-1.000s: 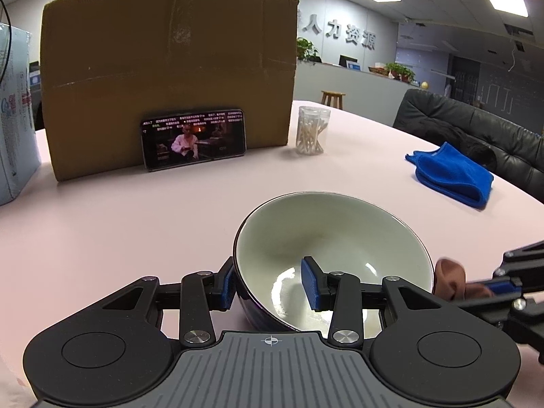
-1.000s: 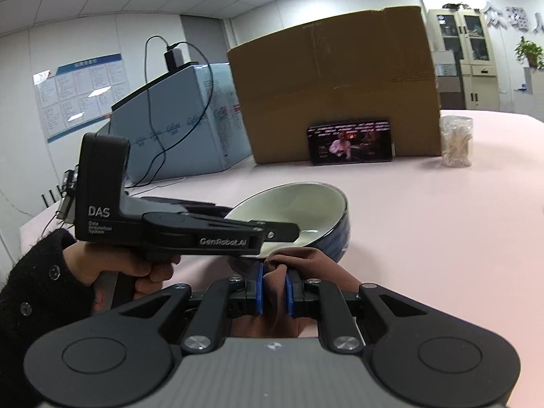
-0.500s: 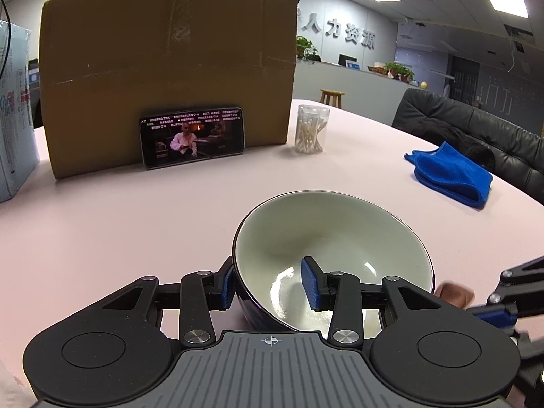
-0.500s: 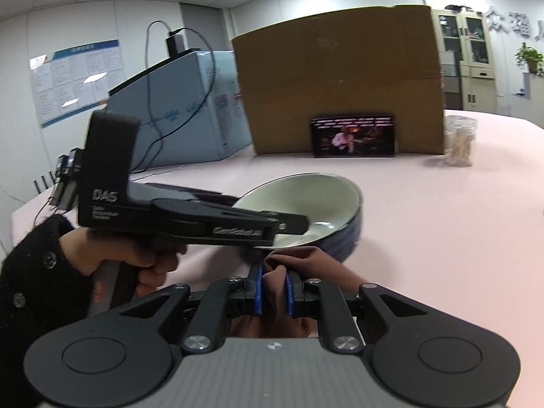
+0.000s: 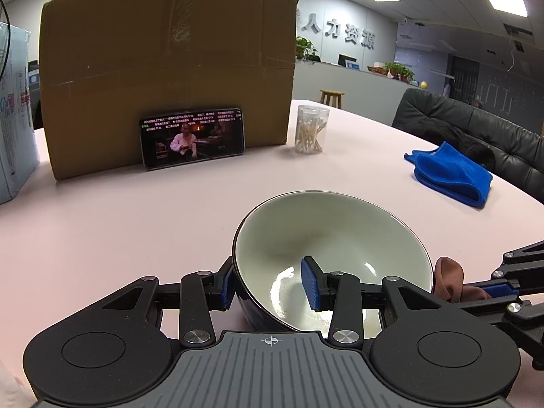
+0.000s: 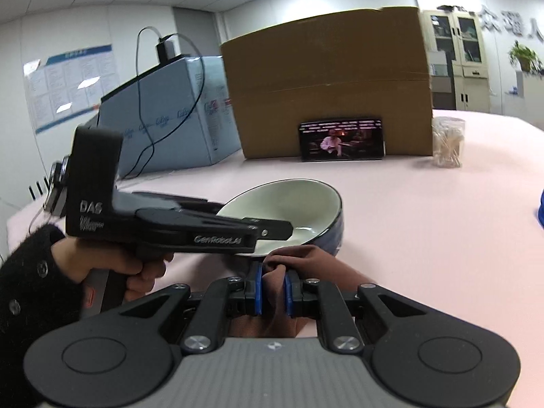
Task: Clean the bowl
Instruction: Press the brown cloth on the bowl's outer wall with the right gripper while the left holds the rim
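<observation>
Brown cloth (image 6: pixel 289 265) against tilted bowl's (image 6: pixel 306 204) outside

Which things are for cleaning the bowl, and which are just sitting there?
For the job:
bowl
brown cloth
left gripper, straddling the bowl's rim
right gripper, pinching the cloth

Just lying about:
phone
cardboard box
cotton swab jar
blue cloth

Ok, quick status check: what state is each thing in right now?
bowl: tilted, empty, rim between the left gripper's fingers
left gripper: astride the bowl rim
right gripper: shut on the brown cloth
brown cloth: bunched, against the bowl's outside
blue cloth: folded, lying unused
phone: screen on, leaning against cardboard box
</observation>
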`<state>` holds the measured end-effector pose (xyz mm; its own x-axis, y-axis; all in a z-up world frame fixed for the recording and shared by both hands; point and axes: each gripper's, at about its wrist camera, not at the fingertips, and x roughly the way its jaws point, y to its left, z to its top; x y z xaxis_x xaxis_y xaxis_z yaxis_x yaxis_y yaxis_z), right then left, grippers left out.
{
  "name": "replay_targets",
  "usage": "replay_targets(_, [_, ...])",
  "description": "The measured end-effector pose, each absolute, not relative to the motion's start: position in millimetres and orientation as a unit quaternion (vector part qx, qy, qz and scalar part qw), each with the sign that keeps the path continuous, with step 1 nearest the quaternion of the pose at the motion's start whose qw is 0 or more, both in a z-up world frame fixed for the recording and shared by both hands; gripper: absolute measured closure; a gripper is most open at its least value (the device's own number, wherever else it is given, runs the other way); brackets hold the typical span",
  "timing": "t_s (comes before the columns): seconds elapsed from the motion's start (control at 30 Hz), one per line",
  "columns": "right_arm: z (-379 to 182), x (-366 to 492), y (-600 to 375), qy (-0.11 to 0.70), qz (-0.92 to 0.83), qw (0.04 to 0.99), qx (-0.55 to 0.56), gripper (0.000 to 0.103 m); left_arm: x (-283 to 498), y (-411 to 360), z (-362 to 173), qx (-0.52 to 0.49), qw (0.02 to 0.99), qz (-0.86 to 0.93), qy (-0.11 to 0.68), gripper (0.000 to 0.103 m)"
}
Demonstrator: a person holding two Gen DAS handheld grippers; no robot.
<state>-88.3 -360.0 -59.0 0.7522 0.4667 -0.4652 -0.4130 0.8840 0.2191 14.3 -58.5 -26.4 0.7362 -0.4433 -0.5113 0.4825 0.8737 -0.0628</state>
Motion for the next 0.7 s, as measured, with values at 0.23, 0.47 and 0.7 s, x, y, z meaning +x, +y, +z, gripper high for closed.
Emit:
replay_targets(0.23, [-60,-89,-349,0.261,0.251,0.932,0.035,0.088,19,-44,-28,0.036,0.931,-0.249,0.266,0.065])
replay_targets(0.47, [-59,-91,-346,0.261,0.255,0.931,0.032,0.088,27,-20,-31,0.035,0.931,-0.249,0.266,0.065])
replay_targets(0.7, [-61,-92,-340,0.262,0.276,0.924,0.033,0.088,28,-3,-33,0.038,0.931,-0.249,0.264,0.065])
